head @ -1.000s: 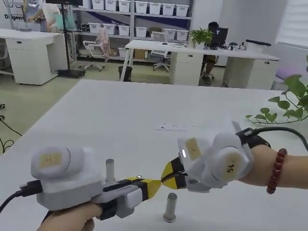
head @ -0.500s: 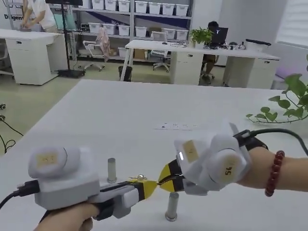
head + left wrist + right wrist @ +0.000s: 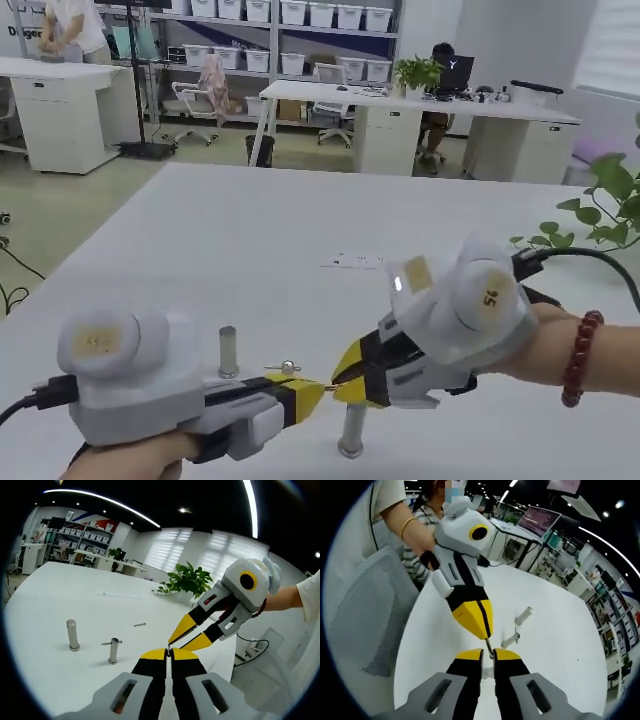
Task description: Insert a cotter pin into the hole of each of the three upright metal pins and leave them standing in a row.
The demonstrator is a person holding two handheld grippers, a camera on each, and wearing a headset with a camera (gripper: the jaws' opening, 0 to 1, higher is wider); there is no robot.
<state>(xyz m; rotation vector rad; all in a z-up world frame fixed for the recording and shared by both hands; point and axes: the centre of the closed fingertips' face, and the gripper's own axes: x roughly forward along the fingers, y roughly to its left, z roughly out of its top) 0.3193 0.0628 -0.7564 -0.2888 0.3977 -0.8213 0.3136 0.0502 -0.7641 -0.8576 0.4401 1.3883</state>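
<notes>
- Hovering tip to tip in the head view, the left gripper and right gripper meet just above the third metal pin. It stands upright on the tabletop with its top hidden behind the right gripper. Holding the tips there probably serves to line up a pin with its hole. Behind stand the bare metal pin and the finished metal pin, well apart from each other.
- In the right gripper view, a thin cotter pin sticks out of the left gripper's fingers, which are pressed together on it. The right gripper's own fingers sit a narrow gap apart around its free end, likely to steady or take it. Whether they actually pinch it I cannot tell.
- In the left gripper view, that gripper's own fingers are together, with the right gripper's tips right at theirs. The finished metal pin carries its pin crosswise, and a spare cotter pin lies flat farther off.
</notes>
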